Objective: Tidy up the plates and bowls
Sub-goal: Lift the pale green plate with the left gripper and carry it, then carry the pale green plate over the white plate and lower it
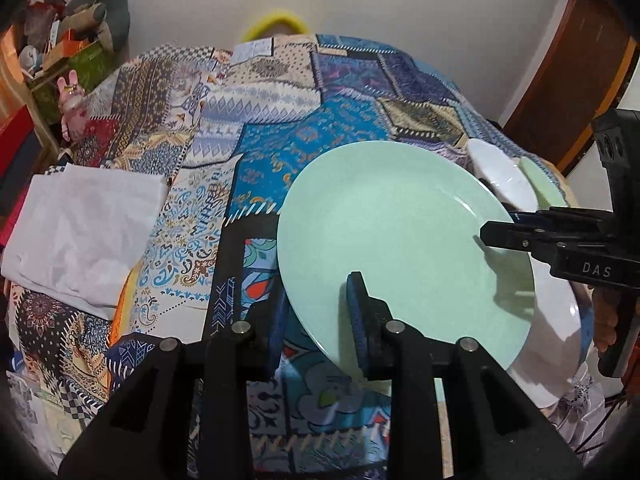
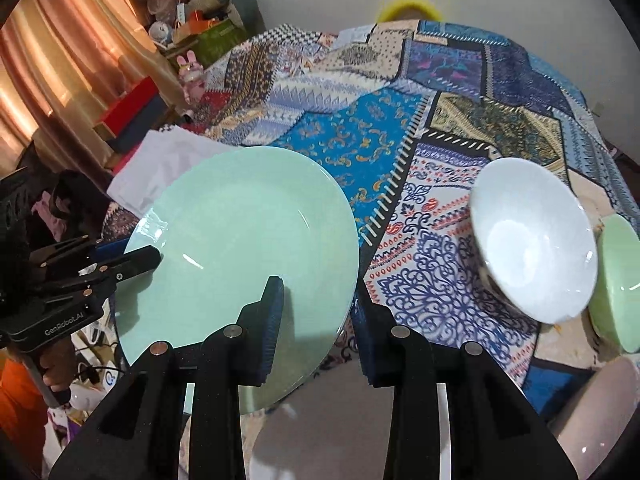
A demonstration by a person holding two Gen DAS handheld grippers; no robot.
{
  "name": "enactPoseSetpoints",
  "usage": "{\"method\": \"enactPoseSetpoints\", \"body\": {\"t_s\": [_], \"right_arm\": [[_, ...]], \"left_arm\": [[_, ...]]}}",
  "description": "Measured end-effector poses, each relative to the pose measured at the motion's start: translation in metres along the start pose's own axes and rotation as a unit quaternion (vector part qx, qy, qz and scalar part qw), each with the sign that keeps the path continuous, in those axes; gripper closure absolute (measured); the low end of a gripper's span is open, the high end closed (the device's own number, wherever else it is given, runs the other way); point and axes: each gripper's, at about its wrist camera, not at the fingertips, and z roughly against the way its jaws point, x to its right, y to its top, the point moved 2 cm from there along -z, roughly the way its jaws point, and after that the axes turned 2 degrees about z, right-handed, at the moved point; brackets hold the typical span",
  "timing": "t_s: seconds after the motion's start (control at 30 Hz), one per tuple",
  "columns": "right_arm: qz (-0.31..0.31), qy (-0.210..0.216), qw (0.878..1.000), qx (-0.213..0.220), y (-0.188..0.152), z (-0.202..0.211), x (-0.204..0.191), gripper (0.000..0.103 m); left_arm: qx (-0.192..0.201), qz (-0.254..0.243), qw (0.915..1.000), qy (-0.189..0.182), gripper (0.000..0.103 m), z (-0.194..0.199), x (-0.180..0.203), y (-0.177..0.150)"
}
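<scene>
Holding the green plate (image 1: 400,240) aloft, left gripper (image 1: 316,312) and right gripper (image 2: 316,312) both clamp its rim; next, lower it squarely onto the white plate (image 1: 560,320)

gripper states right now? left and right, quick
Left gripper: shut on the green plate, gripping its near rim.
Right gripper: shut on the same green plate, at the opposite rim.

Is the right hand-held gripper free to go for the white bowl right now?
Probably not yet: the right hand-held gripper straddles the green plate's rim, as does the left. The white bowl sits unobstructed to its right.
</scene>
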Motion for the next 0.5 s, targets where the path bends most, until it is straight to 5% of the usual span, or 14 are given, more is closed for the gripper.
{"method": "enactPoseSetpoints", "body": {"t_s": [0.5], "right_arm": [[-0.012, 0.009, 0.999, 0.051, -0.027, 0.061, 0.01, 0.072]], "left_arm": [[0.031, -0.022, 0.9993, -0.006, 0.075, 0.045, 0.045, -0.004]]}}
